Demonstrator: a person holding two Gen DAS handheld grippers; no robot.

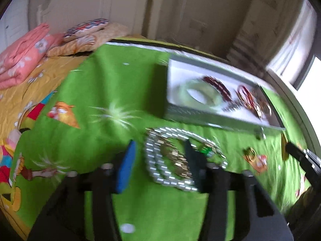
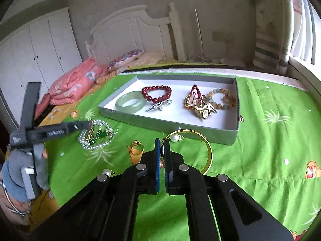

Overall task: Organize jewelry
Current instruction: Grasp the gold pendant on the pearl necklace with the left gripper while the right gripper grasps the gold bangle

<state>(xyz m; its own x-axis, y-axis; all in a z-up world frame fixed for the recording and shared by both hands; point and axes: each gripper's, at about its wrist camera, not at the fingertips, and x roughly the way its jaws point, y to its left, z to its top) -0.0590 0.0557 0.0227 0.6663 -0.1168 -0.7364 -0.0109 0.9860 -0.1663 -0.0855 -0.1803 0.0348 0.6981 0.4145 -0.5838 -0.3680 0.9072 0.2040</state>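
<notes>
On my left, the left gripper (image 1: 159, 150) sits over the pearl necklace (image 1: 170, 160), a heap of white beads with gold and green pieces lying on the green bedspread (image 1: 124, 92). The heap lies between the blue pad and the dark pad, nearer the dark one, and I can't tell through the blur whether either pad is pressing on it; the jaws stand partly open. From the right wrist camera I see that same left gripper (image 2: 88, 123) reaching in from the left, its tip at the near-left edge of the pearl necklace (image 2: 96, 134). This hand is plainly the nearer one for that piece.

Moving right, the gold ring (image 2: 137, 147) lies loose on the bedspread, then a gold bangle (image 2: 208, 150) with a pearl charm. My right gripper (image 2: 162, 146) has its jaws closed together, and they seem to pinch the bangle's near-left rim, though the pads hide the contact.

Beyond both, the gray tray (image 2: 232, 134) runs with its long side left to right, already holding a jade bangle (image 2: 130, 101), a red bead bracelet (image 2: 156, 93) and more pieces. I judge either load must travel forward, over the near wall.
</notes>
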